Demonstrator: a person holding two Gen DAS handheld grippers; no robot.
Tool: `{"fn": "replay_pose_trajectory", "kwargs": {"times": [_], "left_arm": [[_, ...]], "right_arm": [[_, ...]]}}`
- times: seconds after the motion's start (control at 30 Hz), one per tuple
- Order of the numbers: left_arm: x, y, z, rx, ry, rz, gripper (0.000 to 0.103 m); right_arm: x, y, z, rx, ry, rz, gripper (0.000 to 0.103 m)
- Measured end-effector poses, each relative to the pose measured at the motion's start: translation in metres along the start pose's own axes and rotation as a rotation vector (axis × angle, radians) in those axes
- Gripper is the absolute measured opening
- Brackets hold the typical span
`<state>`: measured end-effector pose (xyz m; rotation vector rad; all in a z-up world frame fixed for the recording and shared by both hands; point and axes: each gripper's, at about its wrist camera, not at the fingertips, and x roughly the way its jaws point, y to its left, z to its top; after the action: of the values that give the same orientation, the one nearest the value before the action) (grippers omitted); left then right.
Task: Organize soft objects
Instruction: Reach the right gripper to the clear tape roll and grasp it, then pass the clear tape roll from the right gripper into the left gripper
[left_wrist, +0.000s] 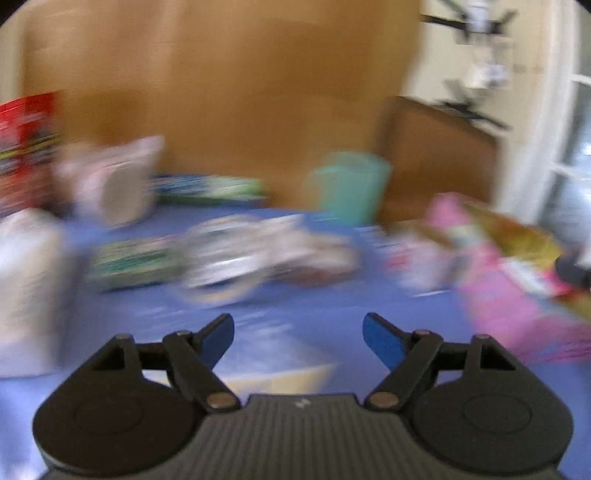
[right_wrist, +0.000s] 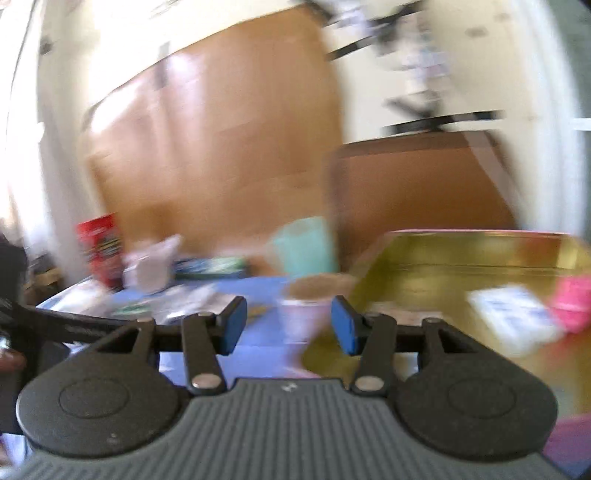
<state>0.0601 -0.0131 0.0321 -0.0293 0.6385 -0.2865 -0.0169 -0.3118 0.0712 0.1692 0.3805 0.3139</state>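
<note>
Both views are motion-blurred. My left gripper (left_wrist: 298, 338) is open and empty above a blue-covered table (left_wrist: 314, 314). Ahead of it lie several soft packets: a whitish crumpled one (left_wrist: 236, 258) and a green one (left_wrist: 136, 264). A pink box with a gold inside (left_wrist: 517, 266) stands at the right. My right gripper (right_wrist: 289, 325) is open and empty, close to that gold-lined box (right_wrist: 461, 266), which holds a white packet (right_wrist: 513, 317) and a pink one (right_wrist: 572, 302).
A teal container (left_wrist: 351, 184) stands at the table's back by a wooden panel (left_wrist: 221, 92). A red carton (left_wrist: 26, 147) and a pale bag (left_wrist: 118, 181) stand at the back left. A white bag (left_wrist: 26, 288) is at the left edge.
</note>
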Motion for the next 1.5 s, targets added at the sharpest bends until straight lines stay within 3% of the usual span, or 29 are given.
{"fn": "replay_pose_trajectory", "kwargs": {"times": [0.1, 0.2, 0.37, 0.5, 0.53, 0.57, 0.6, 0.67, 0.87, 1.0, 1.07, 1.13, 1.17, 1.33, 1.37, 1.4, 1.43, 1.47, 1.5], "left_arm": [[-0.003, 0.041, -0.018, -0.071, 0.000, 0.029, 0.079], [-0.005, 0.058, -0.026, -0.145, -0.031, -0.022, 0.080], [-0.009, 0.064, -0.026, -0.188, -0.077, -0.086, 0.081], [-0.013, 0.080, -0.028, -0.255, -0.106, -0.130, 0.081], [-0.012, 0.084, -0.028, -0.272, -0.107, -0.140, 0.081], [-0.012, 0.087, -0.028, -0.289, -0.108, -0.151, 0.081], [-0.012, 0.090, -0.029, -0.300, -0.110, -0.159, 0.081], [-0.013, 0.092, -0.031, -0.314, -0.115, -0.169, 0.081], [-0.014, 0.088, -0.031, -0.299, -0.110, -0.209, 0.078], [-0.012, 0.070, -0.027, -0.218, -0.062, -0.259, 0.064], [-0.013, 0.054, -0.026, -0.189, -0.034, -0.309, 0.060], [-0.014, 0.033, -0.024, -0.156, -0.002, -0.349, 0.060], [-0.013, 0.022, -0.022, -0.129, 0.011, -0.338, 0.060], [0.001, -0.028, -0.022, -0.011, 0.118, -0.264, 0.055], [0.004, -0.035, -0.026, 0.005, 0.131, -0.244, 0.053], [0.003, -0.043, -0.028, 0.037, 0.119, -0.213, 0.053], [0.002, -0.051, -0.030, 0.070, 0.111, -0.178, 0.045], [0.002, -0.056, -0.031, 0.083, 0.112, -0.165, 0.036], [0.001, -0.059, -0.032, 0.083, 0.111, -0.138, 0.035]], "right_arm": [[0.051, 0.033, 0.003, -0.007, 0.073, 0.078, 0.055], [0.107, 0.059, 0.010, -0.040, 0.155, 0.078, 0.056], [0.182, 0.073, 0.031, 0.126, 0.248, 0.104, 0.056], [0.221, 0.097, 0.034, 0.033, 0.284, 0.066, 0.054], [0.229, 0.102, 0.031, 0.000, 0.315, 0.062, 0.049], [0.237, 0.108, 0.025, -0.037, 0.353, 0.055, 0.028], [0.239, 0.111, 0.019, -0.071, 0.376, 0.036, 0.014], [0.222, 0.108, 0.010, -0.088, 0.348, 0.020, 0.014], [0.124, 0.067, -0.008, 0.043, 0.309, 0.025, 0.013], [0.065, 0.052, -0.034, 0.076, 0.291, -0.029, 0.014], [0.049, 0.049, -0.045, 0.068, 0.285, -0.058, 0.017], [0.039, 0.047, -0.053, 0.073, 0.291, -0.057, 0.032], [0.036, 0.046, -0.057, 0.072, 0.289, -0.054, 0.044], [0.043, 0.052, -0.068, 0.026, 0.285, -0.069, 0.045], [0.042, 0.052, -0.070, 0.005, 0.277, -0.058, 0.043], [0.044, 0.055, -0.070, -0.024, 0.268, -0.036, 0.030], [0.044, 0.056, -0.070, -0.050, 0.268, -0.016, 0.022], [0.047, 0.061, -0.071, -0.088, 0.259, -0.031, 0.021], [0.048, 0.064, -0.071, -0.118, 0.249, -0.041, 0.021]]}}
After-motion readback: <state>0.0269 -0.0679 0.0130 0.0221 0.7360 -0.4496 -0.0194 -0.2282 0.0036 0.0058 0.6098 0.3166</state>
